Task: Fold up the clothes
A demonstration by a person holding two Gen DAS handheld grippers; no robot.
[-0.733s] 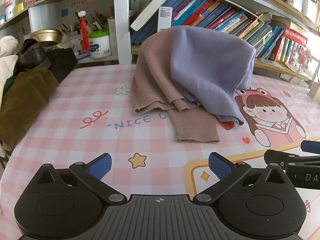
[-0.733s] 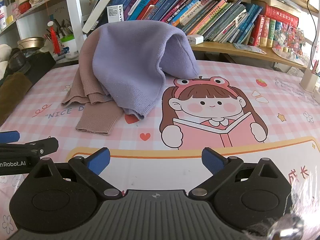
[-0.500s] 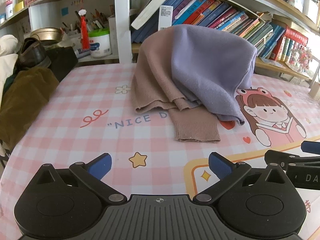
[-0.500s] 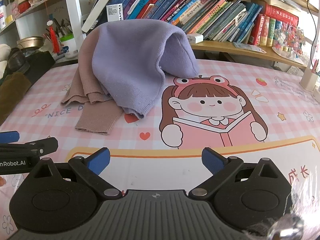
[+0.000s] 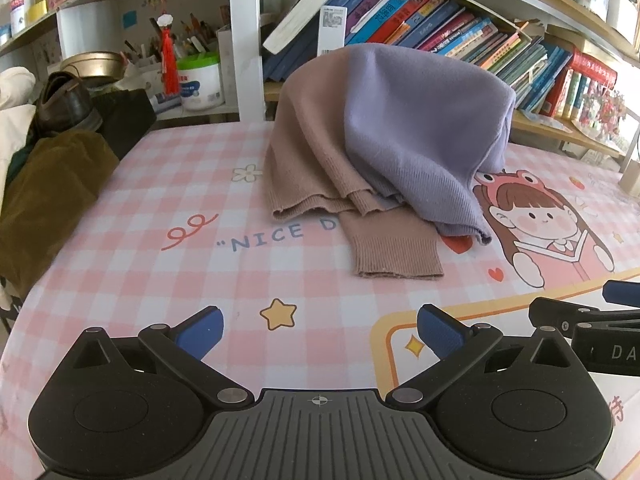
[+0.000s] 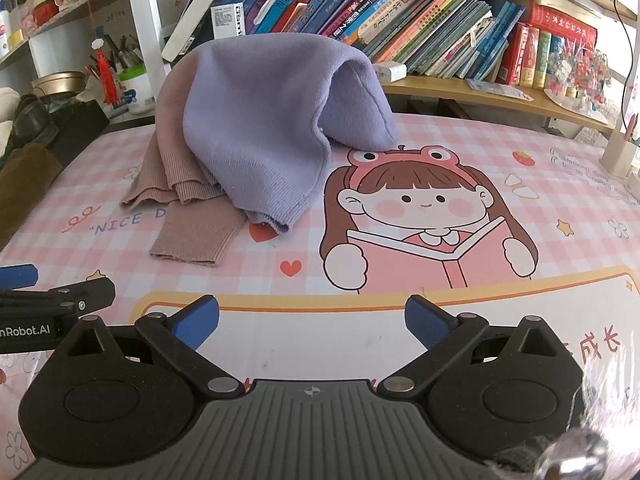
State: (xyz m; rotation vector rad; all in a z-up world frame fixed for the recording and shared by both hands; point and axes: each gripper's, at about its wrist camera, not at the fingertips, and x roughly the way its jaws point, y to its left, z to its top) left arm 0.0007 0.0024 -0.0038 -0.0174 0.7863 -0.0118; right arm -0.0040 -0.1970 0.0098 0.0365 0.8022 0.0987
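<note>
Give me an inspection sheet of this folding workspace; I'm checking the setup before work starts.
Surface: pink checked tablecloth with a cartoon girl print, flat.
Job's things: two-tone sweater, tan and lavender, heaped unfolded, one tan sleeve lying toward the camera.
Clutter: brown garment and a shoe at the table's left edge.
Grippers: left claw open, empty; right claw open, empty; both short of the sweater.
Cables: nothing seen.
Surroundings: bookshelf of leaning books, white tub.

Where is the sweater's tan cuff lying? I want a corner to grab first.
In the left wrist view the tan cuff lies flat on the tablecloth, centre frame, beside the "NICE D" lettering and left of the lilac cuff.
</note>
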